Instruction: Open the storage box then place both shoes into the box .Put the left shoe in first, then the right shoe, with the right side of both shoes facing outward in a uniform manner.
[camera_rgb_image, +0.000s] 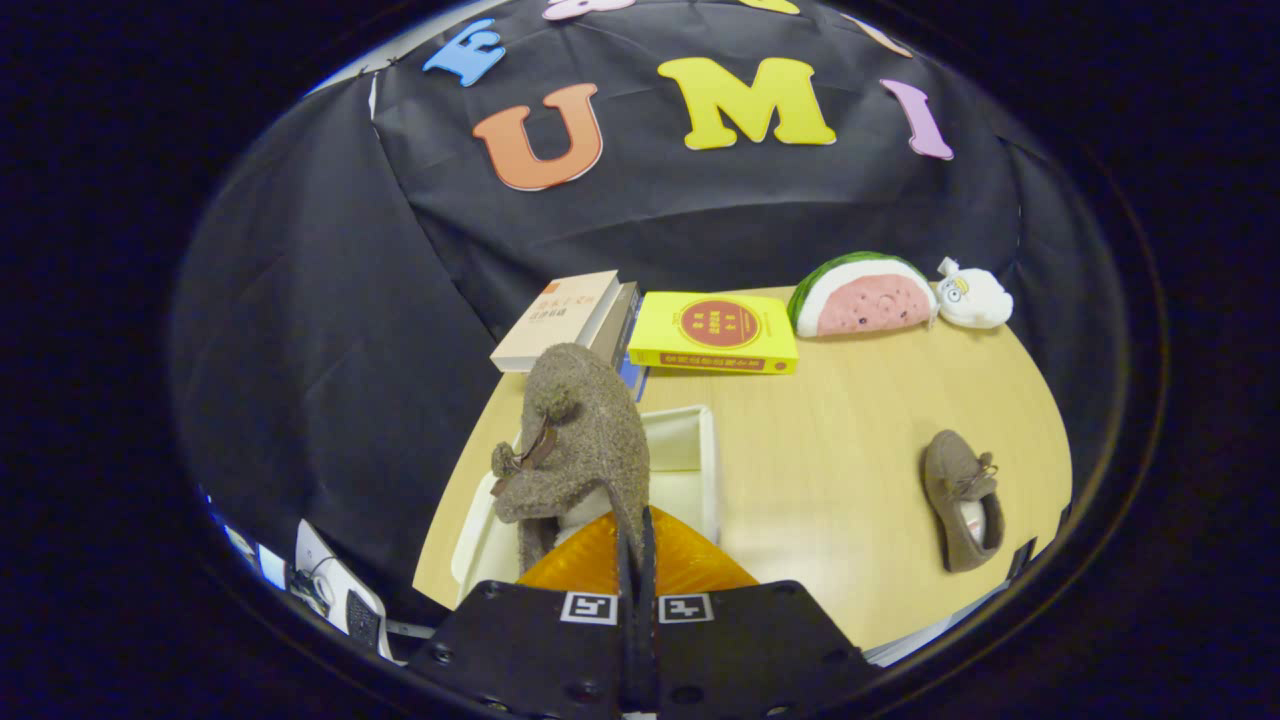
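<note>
- The tongs (636, 540) are pinched nearly together, both fingers (626, 560) pressing on the back edge of a fuzzy brown shoe (580, 440), which they hold up with its toe pointing away from the camera.
- This held shoe hangs just over the white storage box (690, 450), which sits open on the bench (830, 470) directly ahead of the fingers at 12 o'clock; a small brown lace bow shows on the shoe's side at about 9 o'clock from its middle.
- The box's white rim and inner wall show at 2 o'clock from the held shoe; whether the shoe touches the box's floor I cannot tell.
- A 2nd brown shoe (962, 500) lies flat on the bench at 3 o'clock from the box, well apart from it, its pale lining showing through its opening.
- Beyond the box, at 12 o'clock, a yellow book (715, 333) lies flat on the bench, with a tan-covered book (555, 320) stacked on darker ones just beside it at 11 o'clock.
- Further along the far edge of the bench, at 1 o'clock, rests a watermelon-slice plush (862, 295), and touching its end is a small white plush toy (975, 297).
</note>
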